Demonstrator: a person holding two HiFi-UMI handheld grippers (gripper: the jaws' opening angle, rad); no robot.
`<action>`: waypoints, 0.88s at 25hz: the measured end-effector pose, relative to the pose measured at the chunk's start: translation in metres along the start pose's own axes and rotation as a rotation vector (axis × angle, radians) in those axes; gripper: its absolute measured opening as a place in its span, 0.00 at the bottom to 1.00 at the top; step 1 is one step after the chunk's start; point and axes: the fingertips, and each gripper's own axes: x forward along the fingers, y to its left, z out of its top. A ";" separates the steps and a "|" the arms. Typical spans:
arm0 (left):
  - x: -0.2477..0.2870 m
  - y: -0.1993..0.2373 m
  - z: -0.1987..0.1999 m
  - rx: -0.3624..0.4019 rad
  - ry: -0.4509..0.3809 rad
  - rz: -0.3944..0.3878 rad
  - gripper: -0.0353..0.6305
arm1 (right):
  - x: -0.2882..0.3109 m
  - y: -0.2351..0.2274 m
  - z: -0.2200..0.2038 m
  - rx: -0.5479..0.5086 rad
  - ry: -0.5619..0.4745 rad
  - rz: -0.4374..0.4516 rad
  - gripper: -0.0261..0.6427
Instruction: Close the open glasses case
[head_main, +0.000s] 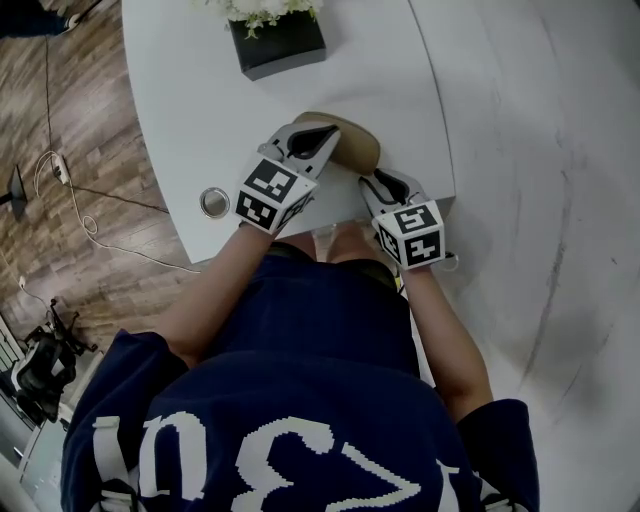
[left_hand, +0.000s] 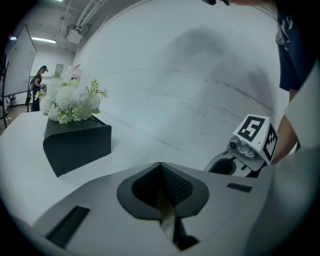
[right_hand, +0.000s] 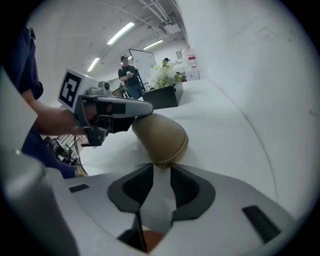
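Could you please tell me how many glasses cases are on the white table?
1: the tan, rounded glasses case lies near the white table's front edge, the left gripper over it, the right gripper at its near end. No other shows.

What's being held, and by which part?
The left hand-held gripper pinches a tan sliver, seemingly the glasses case edge; the right hand-held gripper is open, empty.

We find the glasses case (head_main: 362, 150) half covered by the left gripper (head_main: 328, 135); the flower box (head_main: 280, 45) at the tabletop's far edge is cut off at top.
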 end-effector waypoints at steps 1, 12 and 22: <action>0.000 0.000 0.000 0.003 0.002 0.000 0.07 | 0.001 -0.001 0.001 -0.007 -0.008 -0.009 0.21; 0.003 -0.003 -0.001 0.103 0.024 -0.002 0.07 | -0.009 -0.015 0.001 -0.128 -0.044 0.003 0.07; 0.002 -0.004 0.000 0.091 0.033 -0.025 0.07 | 0.015 -0.058 0.060 -0.281 -0.014 0.034 0.07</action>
